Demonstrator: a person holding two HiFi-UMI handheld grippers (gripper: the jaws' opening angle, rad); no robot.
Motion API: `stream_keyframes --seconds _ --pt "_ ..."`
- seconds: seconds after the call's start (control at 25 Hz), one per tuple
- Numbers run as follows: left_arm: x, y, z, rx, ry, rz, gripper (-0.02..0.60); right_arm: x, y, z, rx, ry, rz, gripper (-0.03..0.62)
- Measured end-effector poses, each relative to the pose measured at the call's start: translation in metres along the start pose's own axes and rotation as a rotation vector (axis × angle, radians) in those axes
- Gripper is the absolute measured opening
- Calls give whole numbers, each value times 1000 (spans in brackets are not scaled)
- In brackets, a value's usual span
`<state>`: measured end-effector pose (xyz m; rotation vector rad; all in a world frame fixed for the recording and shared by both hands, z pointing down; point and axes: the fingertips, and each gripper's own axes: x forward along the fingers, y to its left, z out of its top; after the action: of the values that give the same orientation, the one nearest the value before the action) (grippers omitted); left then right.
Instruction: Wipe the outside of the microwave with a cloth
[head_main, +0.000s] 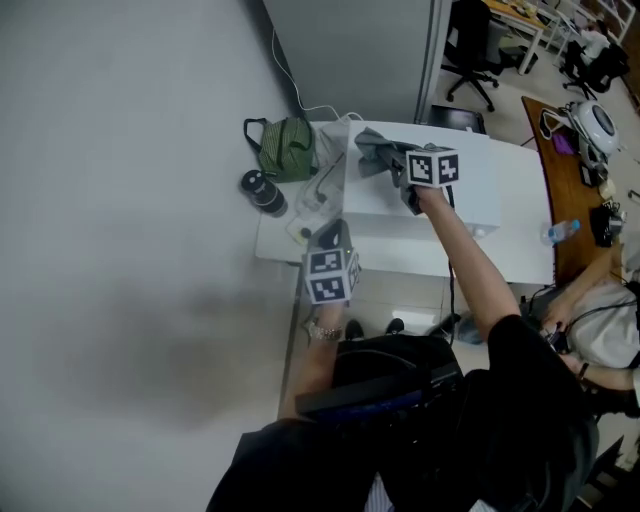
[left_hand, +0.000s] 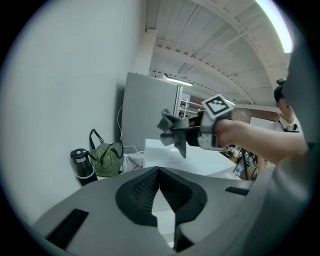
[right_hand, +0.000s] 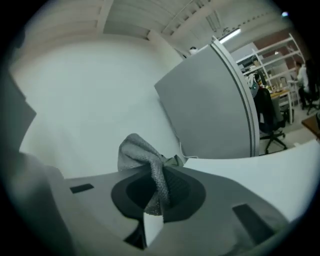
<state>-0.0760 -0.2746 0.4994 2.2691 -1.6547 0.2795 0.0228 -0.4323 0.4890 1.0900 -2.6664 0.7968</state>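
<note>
The white microwave (head_main: 440, 200) stands on a white table (head_main: 400, 258). My right gripper (head_main: 398, 165) is over the microwave's top, near its back left corner, shut on a grey cloth (head_main: 375, 150) that bunches out beyond the jaws. In the right gripper view the cloth (right_hand: 142, 155) hangs pinched between the pads of that gripper (right_hand: 156, 187). My left gripper (head_main: 333, 238) hovers at the table's front edge, left of the microwave, its jaws closed together and empty. The left gripper view looks past its own tips (left_hand: 159, 172) at the microwave (left_hand: 165, 152) and the cloth (left_hand: 172, 132).
A green striped bag (head_main: 287, 148), a black bottle (head_main: 262, 192) and a white cable lie on the table left of the microwave. A grey partition (head_main: 350, 50) stands behind it. A plastic bottle (head_main: 560, 231) sits at the table's right end, where a seated person is close by.
</note>
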Motion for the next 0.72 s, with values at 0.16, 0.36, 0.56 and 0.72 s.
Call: stream_keyframes --seconds 0.16,0.36,0.56,0.72 --pt "-13 18 6 -10 -20 55 2 78 -51 -7 -126 232 -180 23" --pt "-18 40 6 -41 -29 119 2 107 -93 -33 -263 433 -302 23" --pt "-5 23 4 -31 -4 85 2 59 -145 -48 -263 461 -403 25" --pt "16 -2 3 -1 15 15 2 -12 -209 -47 -174 410 -509 25"
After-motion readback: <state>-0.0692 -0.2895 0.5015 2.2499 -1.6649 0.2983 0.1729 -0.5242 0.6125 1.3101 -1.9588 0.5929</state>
